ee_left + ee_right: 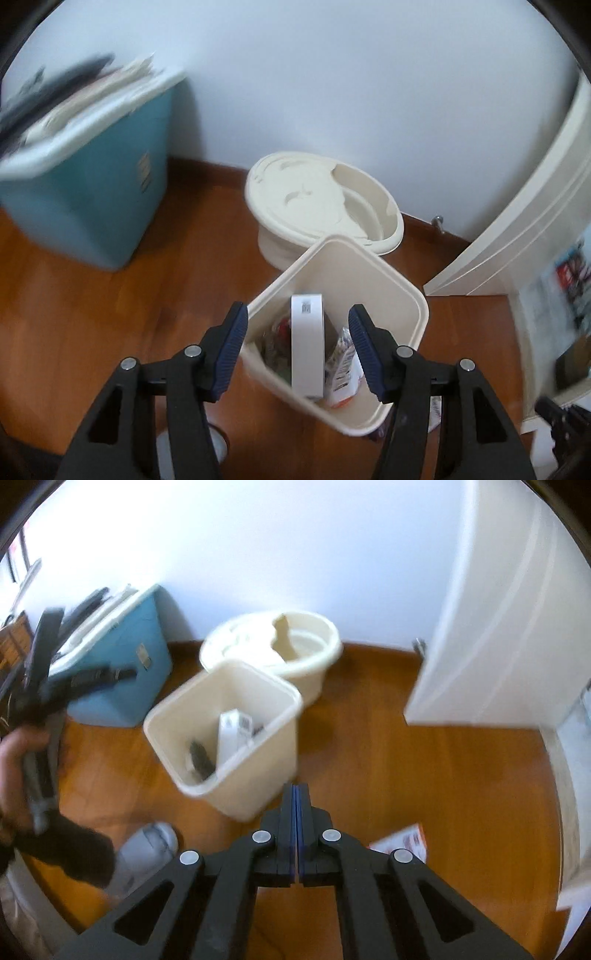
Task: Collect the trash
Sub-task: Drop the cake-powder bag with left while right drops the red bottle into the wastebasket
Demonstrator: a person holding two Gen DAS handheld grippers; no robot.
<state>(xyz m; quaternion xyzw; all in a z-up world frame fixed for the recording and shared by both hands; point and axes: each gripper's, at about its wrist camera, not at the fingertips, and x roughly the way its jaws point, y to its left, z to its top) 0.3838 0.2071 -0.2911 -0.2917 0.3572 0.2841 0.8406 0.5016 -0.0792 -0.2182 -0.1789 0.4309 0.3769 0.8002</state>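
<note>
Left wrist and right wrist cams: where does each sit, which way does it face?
Left wrist: on the left gripper, angled down into the square cream bin of trash; its open blue-padded fingers show.
Right wrist: on the right gripper, shut and empty, angled down at the wooden floor; the person's left hand shows.
Shared: square bin, round cream bin, blue box.

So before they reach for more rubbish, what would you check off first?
1. Left gripper empty: ok, jaws apart above the square bin, nothing between them.
2. Right gripper free: ok, shut with nothing in it.
3. Square bin upright, open: ok.
4. Room in the bin: ok, white box and wrappers sit below the rim.
5. Trash left: not ok, an orange-and-white paper lies on the wooden floor.
6. Round lidded tub involved: cannot tell.
</note>
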